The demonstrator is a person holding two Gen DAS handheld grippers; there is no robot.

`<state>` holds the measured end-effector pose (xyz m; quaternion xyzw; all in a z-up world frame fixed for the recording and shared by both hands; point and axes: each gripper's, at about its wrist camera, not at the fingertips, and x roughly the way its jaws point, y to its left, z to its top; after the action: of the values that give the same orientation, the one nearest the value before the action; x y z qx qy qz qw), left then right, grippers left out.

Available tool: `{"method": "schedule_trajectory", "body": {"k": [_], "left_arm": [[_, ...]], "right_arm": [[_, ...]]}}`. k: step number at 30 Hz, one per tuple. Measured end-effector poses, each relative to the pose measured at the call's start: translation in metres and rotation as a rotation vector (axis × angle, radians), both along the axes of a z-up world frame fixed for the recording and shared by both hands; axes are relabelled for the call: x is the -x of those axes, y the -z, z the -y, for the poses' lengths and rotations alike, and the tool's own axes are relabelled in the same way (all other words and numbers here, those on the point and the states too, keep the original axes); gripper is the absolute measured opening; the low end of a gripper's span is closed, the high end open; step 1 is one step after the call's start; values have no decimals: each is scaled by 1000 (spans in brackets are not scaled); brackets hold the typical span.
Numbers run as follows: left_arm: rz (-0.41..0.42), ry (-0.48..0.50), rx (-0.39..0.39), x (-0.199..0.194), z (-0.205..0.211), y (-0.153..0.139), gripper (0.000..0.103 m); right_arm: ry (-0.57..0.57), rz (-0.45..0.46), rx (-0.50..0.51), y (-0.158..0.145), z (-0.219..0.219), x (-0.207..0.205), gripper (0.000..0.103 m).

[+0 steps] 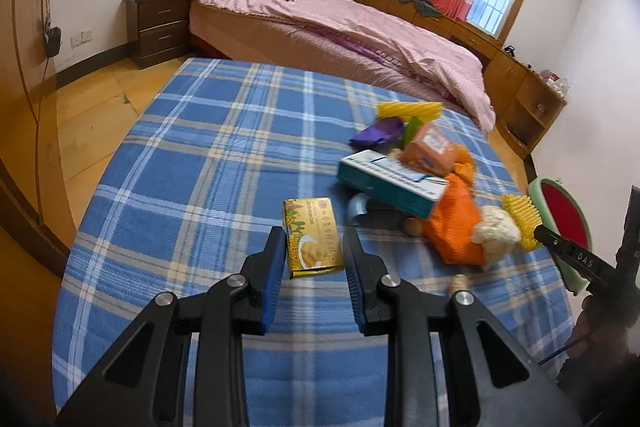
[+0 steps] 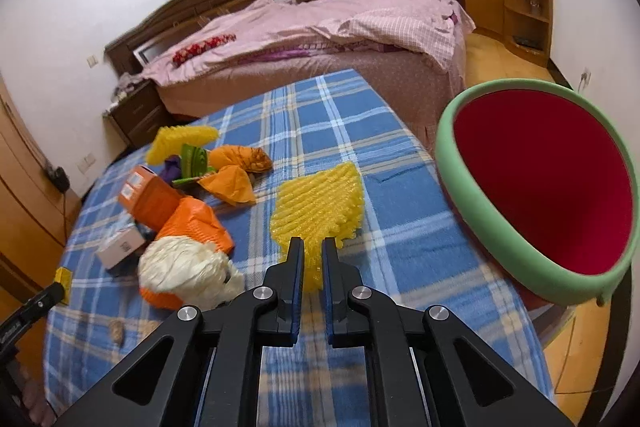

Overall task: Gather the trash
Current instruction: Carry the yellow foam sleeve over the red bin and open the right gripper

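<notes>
My left gripper (image 1: 313, 243) is open around a small gold snack box (image 1: 313, 237) lying on the blue plaid table (image 1: 208, 147); its jaws stand on either side of the box, apart from it. My right gripper (image 2: 312, 255) is shut on a yellow foam net (image 2: 320, 211) and holds it over the table near a green bin with a red inside (image 2: 536, 187). A pile of trash lies on the cloth: a teal and white carton (image 1: 392, 183), an orange box (image 1: 430, 147), orange foam netting (image 1: 456, 227), a white fluffy wad (image 2: 188, 271), another yellow net (image 2: 176, 143).
A bed with a pink cover (image 1: 320, 23) stands behind the table. A dark nightstand (image 1: 158, 23) is at its left. Wooden cabinets (image 1: 520, 83) run along the far wall. The bin stands at the table's right edge (image 1: 560, 219).
</notes>
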<state>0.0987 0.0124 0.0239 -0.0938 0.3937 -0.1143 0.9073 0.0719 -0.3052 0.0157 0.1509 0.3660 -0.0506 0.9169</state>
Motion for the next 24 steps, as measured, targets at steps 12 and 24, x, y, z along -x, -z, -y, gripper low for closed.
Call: {"method": "schedule_trajectory", "body": {"k": [12,24], "left_arm": [[44,145,36,20,58,-37,29],[79,381,32,28,167,-54,29]], "right_arm": [[80,124,-59,-35,38,61,8],[241,182,-68,-41,109,106,8]]}}
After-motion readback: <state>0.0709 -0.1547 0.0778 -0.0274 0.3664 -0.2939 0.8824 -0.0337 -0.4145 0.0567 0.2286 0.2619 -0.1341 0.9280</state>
